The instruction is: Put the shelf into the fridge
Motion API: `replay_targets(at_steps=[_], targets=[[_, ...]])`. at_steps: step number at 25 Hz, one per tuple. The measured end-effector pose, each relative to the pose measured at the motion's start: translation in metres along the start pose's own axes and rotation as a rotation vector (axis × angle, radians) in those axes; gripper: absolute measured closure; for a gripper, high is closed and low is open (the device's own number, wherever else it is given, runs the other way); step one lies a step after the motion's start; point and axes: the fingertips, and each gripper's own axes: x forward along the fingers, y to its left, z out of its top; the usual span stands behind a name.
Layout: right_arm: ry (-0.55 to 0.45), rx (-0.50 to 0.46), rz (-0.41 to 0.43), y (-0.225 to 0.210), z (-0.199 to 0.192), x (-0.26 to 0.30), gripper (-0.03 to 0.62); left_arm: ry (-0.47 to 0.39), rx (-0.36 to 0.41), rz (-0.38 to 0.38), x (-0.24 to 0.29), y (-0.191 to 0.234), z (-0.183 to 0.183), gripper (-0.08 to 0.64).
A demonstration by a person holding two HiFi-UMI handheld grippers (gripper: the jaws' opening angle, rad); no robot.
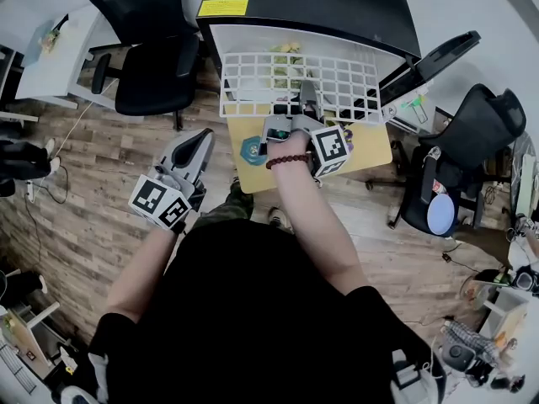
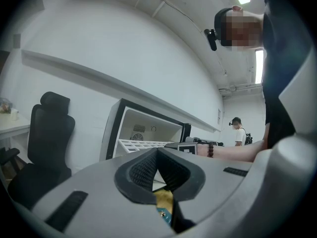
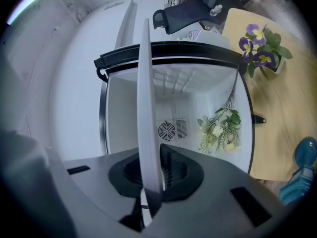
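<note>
Overhead, shelf (image 1: pixel 278 84) a white grid; edge-on between jaws of right gripper (image 3: pixel 151 170)

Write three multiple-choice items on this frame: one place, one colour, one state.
1. Where does the sprig of pale yellow-green flowers lie?
A. on the wooden table
B. on the black office chair
C. inside the black mini fridge

2. What colour is the plastic grid shelf?
A. white
B. black
C. blue

3. What is the state of the right gripper?
A. open and empty
B. shut on the shelf
C. shut on nothing

Answers:
1 C: the right gripper view shows the sprig against the fridge's white inner wall.
2 A: the head view shows white bars across the fridge opening.
3 B: its fingers pinch the shelf's near edge.
</note>
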Motion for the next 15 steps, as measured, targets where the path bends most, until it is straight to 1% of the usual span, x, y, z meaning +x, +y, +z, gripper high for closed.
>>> replay_targets(at_steps=[6, 11, 15], targets=[[-0.009, 0.007, 0.001, 0.0, 0.001, 0.003, 0.546, 0.005, -0.012, -0.01, 0.004, 0.001, -0.005, 0.54], [-0.009, 0.007, -0.002, -0.001, 0.001, 0.001, 0.546, 0.057, -0.041, -0.087, 0.024, -0.012, -0.023, 0.54], [-0.007, 0.013, -0.009, 0.0, 0.0, 0.003, 0.546, 0.076, -0.073, -0.09, 0.041, -0.015, -0.036, 0.54]])
